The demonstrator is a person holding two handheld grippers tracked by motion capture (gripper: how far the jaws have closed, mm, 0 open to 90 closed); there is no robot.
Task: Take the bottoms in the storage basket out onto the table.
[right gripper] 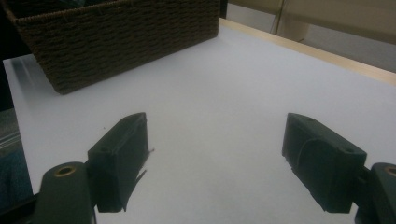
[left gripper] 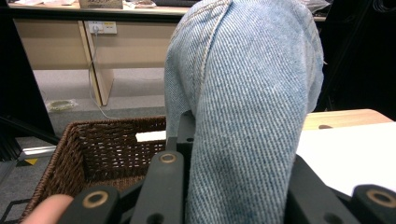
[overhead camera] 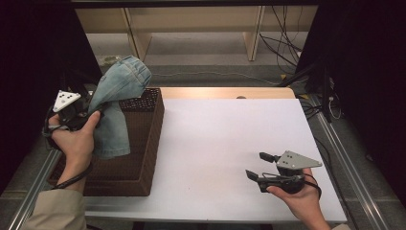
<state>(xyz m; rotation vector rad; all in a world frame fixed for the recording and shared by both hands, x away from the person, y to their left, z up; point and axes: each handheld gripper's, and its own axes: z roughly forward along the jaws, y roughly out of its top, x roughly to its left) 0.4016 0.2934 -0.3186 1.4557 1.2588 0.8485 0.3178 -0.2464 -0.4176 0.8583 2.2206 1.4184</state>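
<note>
Jeans (overhead camera: 117,103) of pale blue denim hang from the left gripper (overhead camera: 91,103), raised over the near-left part of a dark brown wicker basket (overhead camera: 143,143) that stands on the left side of the counter (overhead camera: 230,139). In the left gripper view the denim (left gripper: 247,107) rises as a thick fold straight up between the two black jaws, which are closed against it on either side, and the cloth bulges well above them, hiding much of the room behind. In the high view one end of the fabric arches up and toward the basket's far end, while the other end drapes down past the basket's left rim. The left hand (overhead camera: 76,139) grips its tool with the thumb lying against the hanging cloth, the forearm coming up from the lower left in a beige sleeve (overhead camera: 55,211). The right hand (overhead camera: 299,196) holds the right gripper (overhead camera: 261,165) low over the near-right part of the white counter, pointing left toward the basket. In the right gripper view its jaws stand wide apart with bare white surface between them, and the basket's (right gripper: 116,42) woven wall lies well ahead.
</note>
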